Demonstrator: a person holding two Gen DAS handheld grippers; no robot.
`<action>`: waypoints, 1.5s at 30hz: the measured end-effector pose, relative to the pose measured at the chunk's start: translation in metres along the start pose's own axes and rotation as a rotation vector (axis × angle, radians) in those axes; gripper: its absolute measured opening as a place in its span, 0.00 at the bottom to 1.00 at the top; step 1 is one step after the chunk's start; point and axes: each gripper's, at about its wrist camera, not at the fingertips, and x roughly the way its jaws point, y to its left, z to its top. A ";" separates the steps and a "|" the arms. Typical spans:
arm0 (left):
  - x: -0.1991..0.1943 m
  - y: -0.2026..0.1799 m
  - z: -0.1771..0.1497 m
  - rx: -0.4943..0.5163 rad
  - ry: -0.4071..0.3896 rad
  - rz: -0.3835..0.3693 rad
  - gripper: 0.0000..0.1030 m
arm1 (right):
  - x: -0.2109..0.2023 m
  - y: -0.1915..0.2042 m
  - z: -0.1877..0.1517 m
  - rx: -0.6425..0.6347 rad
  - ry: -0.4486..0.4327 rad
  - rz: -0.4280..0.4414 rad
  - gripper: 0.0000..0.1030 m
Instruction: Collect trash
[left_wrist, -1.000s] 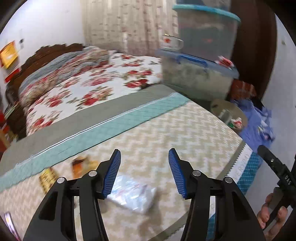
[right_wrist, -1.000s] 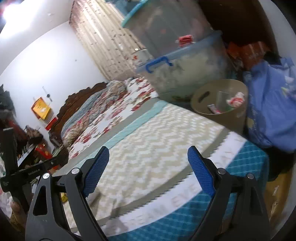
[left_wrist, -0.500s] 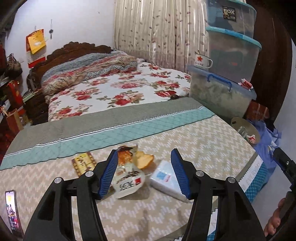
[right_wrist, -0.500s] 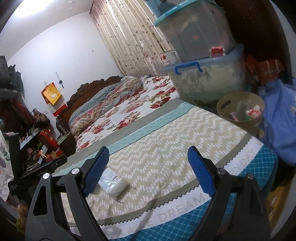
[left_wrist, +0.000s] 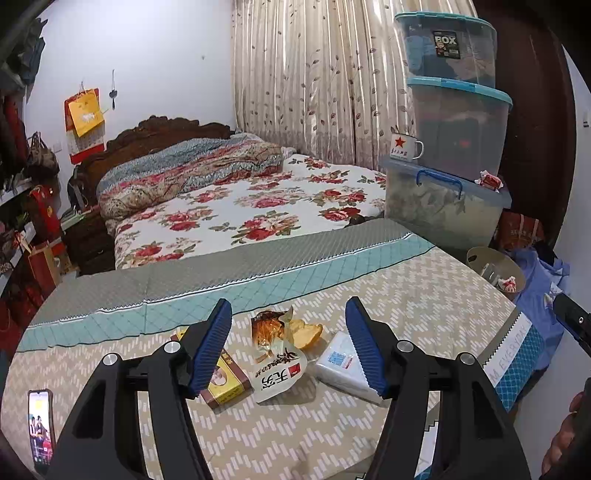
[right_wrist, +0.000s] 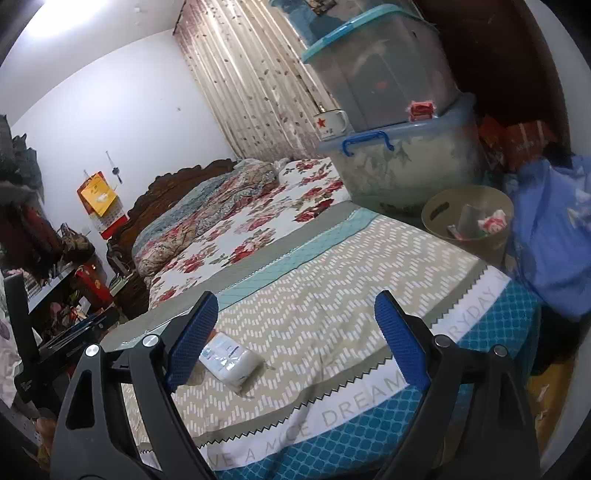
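On the zigzag bedcover (left_wrist: 369, 295) lie an empty snack wrapper (left_wrist: 277, 365) with orange crumbs, a yellow-and-brown small box (left_wrist: 225, 380) and a white tissue pack (left_wrist: 343, 365). My left gripper (left_wrist: 288, 347) hovers above the wrapper, its jaws opening with nothing pressed between the pads. The right gripper (right_wrist: 295, 339) stands open over the cover, and the tissue pack (right_wrist: 229, 358) lies by its left finger. A tan waste bin (right_wrist: 469, 221) with some trash inside sits on the floor past the bed's corner; the bin (left_wrist: 495, 269) also shows in the left wrist view.
A phone (left_wrist: 40, 424) with a lit screen lies at the cover's left. Stacked plastic storage boxes (left_wrist: 450, 155) with a star mug (left_wrist: 406, 146) stand behind the bin. A blue cloth heap (right_wrist: 550, 236) lies right of it. A floral bed (left_wrist: 258, 206) fills the back.
The left view has pulled back and risen, bringing the wrapper, box and phone into sight. Its jaws have spread wider. The right gripper has lifted a little, and the tissue pack came into its view.
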 end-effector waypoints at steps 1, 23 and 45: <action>0.000 0.000 0.000 0.001 -0.002 -0.001 0.60 | -0.001 -0.002 0.000 0.005 0.001 -0.002 0.84; -0.003 -0.003 -0.001 0.008 0.014 0.015 0.72 | 0.005 0.001 -0.006 0.017 0.034 0.010 0.84; 0.003 -0.008 -0.010 0.038 0.070 0.033 0.92 | 0.014 0.015 -0.013 -0.003 0.064 0.030 0.85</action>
